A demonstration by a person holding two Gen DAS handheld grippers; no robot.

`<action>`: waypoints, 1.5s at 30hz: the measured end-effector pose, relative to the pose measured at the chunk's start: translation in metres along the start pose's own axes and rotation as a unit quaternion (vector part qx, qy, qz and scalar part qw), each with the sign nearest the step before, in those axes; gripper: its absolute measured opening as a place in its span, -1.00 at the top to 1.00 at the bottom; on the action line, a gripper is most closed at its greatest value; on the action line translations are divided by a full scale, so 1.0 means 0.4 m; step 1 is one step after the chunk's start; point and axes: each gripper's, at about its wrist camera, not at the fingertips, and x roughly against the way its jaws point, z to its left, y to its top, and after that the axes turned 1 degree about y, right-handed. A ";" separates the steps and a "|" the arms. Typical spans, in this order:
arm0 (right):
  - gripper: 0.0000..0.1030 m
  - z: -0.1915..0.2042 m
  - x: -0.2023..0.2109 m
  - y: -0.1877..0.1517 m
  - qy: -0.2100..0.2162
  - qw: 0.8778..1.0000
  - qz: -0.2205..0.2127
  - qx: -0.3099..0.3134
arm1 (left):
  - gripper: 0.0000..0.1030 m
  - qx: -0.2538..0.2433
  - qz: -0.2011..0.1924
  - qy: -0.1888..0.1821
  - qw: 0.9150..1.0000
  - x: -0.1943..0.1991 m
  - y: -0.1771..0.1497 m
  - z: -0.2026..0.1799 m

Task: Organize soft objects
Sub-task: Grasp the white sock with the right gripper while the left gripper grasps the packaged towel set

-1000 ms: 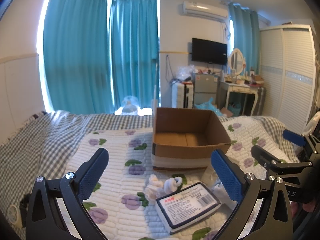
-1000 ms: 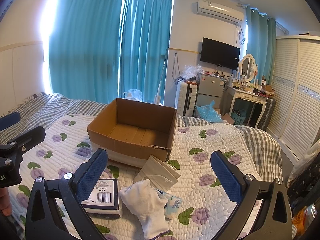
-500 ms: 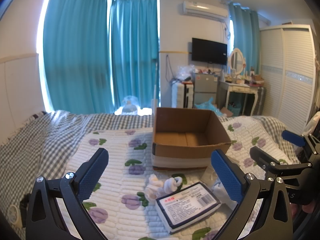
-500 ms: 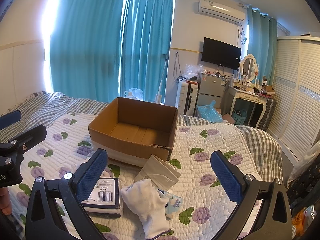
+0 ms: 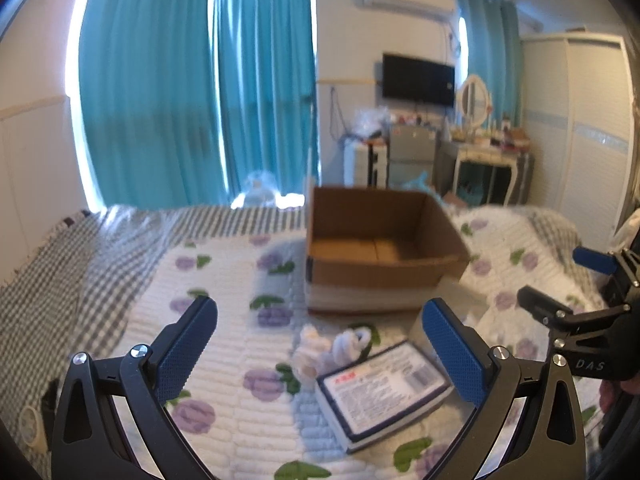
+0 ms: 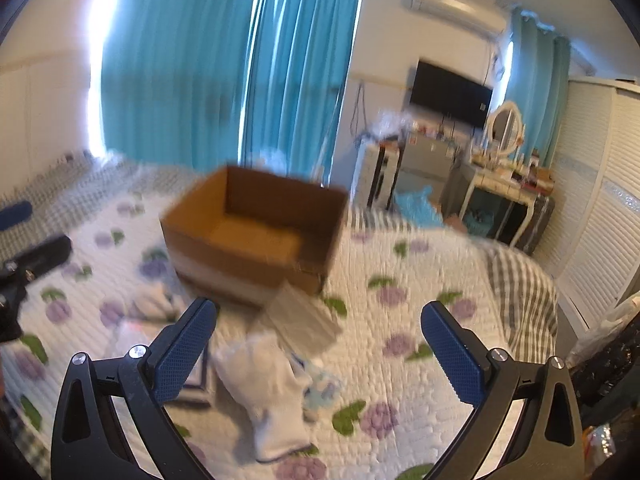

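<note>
An open, empty cardboard box (image 5: pixel 380 248) (image 6: pixel 256 236) stands on the flowered quilt (image 5: pixel 224 344). In front of it lie a white knotted cloth (image 5: pixel 332 346), a flat tissue pack with a label (image 5: pixel 384 392) (image 6: pixel 188 364), a white glove (image 6: pixel 268 388), a beige mask pack (image 6: pixel 304 316) and a small blue-patterned packet (image 6: pixel 324 386). My left gripper (image 5: pixel 320 350) is open and empty above the cloth and tissue pack. My right gripper (image 6: pixel 318 350) is open and empty above the glove and mask pack. Each gripper also shows at the edge of the other's view, the right one (image 5: pixel 576 292) and the left one (image 6: pixel 24 240).
The bed has a grey checked cover (image 5: pixel 60 264) at its edges. Beyond the bed are teal curtains (image 5: pixel 200 92), a wall television (image 5: pixel 418 76), a cluttered dressing table (image 5: pixel 492 152) and a white wardrobe (image 5: pixel 592 132) on the right.
Both grippers have tilted down and moved slightly forward toward the objects; the right wrist view is blurred by motion. Both stay open. Nothing on the bed has moved.
</note>
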 end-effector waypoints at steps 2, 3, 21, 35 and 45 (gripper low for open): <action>-0.75 0.005 -0.040 -0.028 0.020 0.999 0.027 0.005 | -1.00 0.000 0.021 0.001 1.000 -0.025 -0.022 -0.004; -0.71 0.011 -0.062 -0.042 0.036 0.998 0.043 0.006 | -1.00 0.000 0.032 -0.002 0.999 -0.036 -0.033 -0.006; 0.25 0.064 -0.177 -0.123 0.095 0.988 0.120 0.017 | -1.00 0.005 0.147 -0.041 0.988 -0.126 -0.139 -0.014; 0.25 0.019 -0.127 -0.103 0.095 0.990 0.100 -0.005 | -0.24 -0.015 0.209 -0.075 0.975 -0.222 -0.232 -0.093; 0.25 0.022 -0.118 -0.100 0.091 0.991 0.099 -0.001 | 0.59 -0.057 0.166 -0.075 0.982 -0.169 -0.212 -0.112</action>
